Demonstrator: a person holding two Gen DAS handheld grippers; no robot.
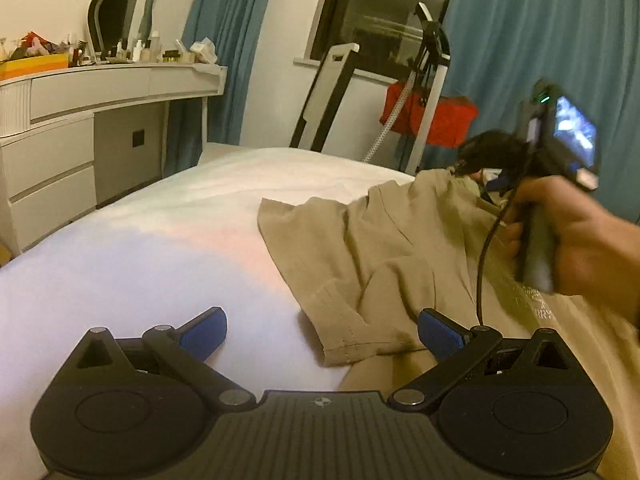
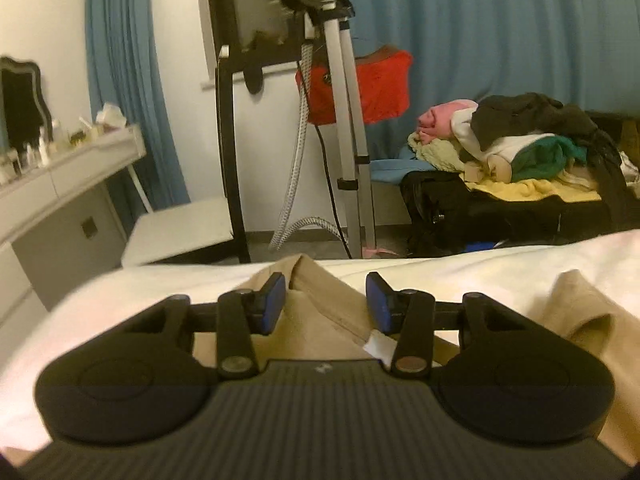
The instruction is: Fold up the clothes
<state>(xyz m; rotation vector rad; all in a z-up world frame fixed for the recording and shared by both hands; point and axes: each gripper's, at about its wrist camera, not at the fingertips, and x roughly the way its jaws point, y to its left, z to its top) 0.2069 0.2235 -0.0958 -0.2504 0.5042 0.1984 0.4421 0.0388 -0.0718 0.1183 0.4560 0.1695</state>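
Note:
A tan T-shirt lies crumpled on the white bed, one hemmed sleeve reaching toward the near edge. My left gripper hovers wide open just over that sleeve's hem, nothing between its blue pads. A hand holds the right gripper's handle over the far part of the shirt; its fingers are out of sight in that view. In the right wrist view the right gripper is open, its pads on either side of the shirt's neckline, with a white label near the right pad.
A white dressing table with a mirror and bottles stands to the left. Beyond the bed's far edge are a garment steamer stand, a red bag, blue curtains and a pile of clothes on a black suitcase.

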